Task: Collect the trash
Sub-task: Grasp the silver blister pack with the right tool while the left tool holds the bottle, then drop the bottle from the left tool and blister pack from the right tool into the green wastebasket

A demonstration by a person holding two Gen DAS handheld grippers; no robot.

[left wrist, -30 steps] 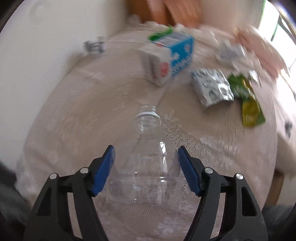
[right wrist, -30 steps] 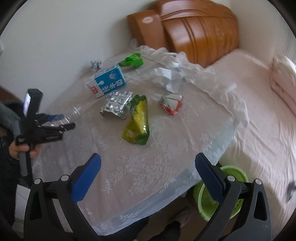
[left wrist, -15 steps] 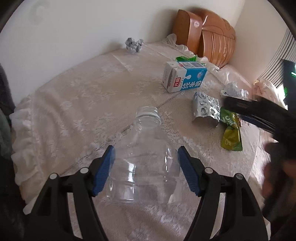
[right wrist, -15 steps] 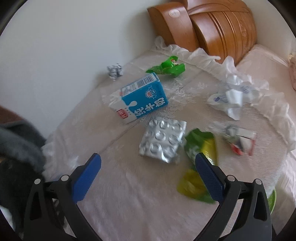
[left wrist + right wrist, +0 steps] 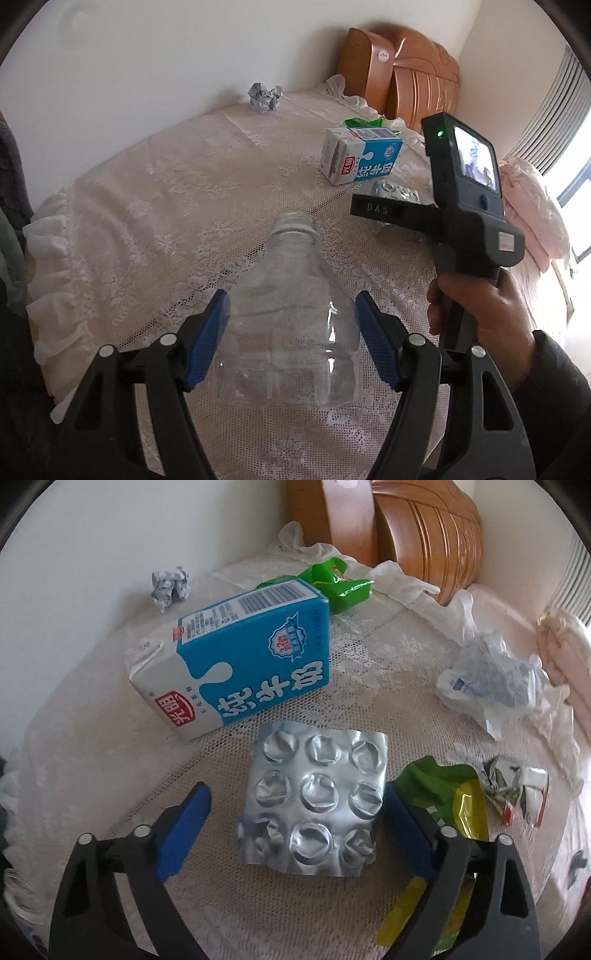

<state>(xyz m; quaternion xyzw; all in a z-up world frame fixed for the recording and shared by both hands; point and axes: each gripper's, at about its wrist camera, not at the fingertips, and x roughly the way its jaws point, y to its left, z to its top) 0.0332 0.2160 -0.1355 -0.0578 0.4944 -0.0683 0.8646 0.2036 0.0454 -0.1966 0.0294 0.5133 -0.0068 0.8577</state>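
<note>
While my left gripper (image 5: 291,336) keeps the clear bottle (image 5: 293,317) pinched above the lace tablecloth (image 5: 166,206), my right gripper (image 5: 295,823) has dropped in from afar, fingers spread around the foil blister pack (image 5: 314,801) lying beside the milk carton (image 5: 236,664); I judge closing comes next

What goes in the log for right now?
left gripper: shut on plastic bottle | right gripper: open around blister pack
</note>
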